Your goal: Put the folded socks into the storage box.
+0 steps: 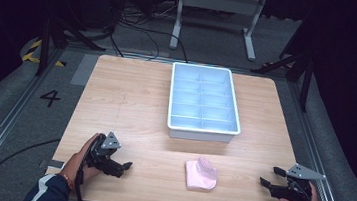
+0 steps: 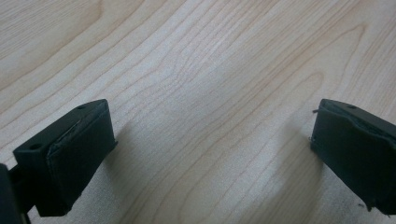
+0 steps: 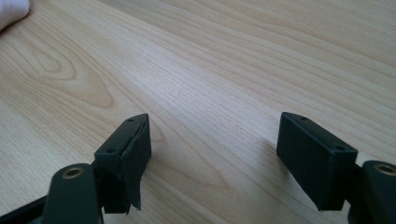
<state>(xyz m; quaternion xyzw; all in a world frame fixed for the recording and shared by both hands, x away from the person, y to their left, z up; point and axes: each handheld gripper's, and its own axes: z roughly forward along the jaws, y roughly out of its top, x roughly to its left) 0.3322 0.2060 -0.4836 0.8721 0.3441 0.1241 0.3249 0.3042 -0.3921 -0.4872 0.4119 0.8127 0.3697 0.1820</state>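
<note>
Pale pink cloth (image 1: 201, 175); light blue tray (image 1: 202, 128); light wood-grain table (image 1: 131, 100); black grippers (image 1: 128, 165) (image 1: 269, 175) with grey top plates.

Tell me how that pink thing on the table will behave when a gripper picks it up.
The pink cloth lies crumpled with soft folds, so it will probably flop and sag from one pinch. It looks light for its size. Lying flat on the table, it should not roll or tip, though a push may just bunch it.

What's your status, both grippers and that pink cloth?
Left gripper open, right gripper open, both empty at the near table edge. Pink cloth lies untouched between them. White divided tray beyond; nothing in the way.
</note>
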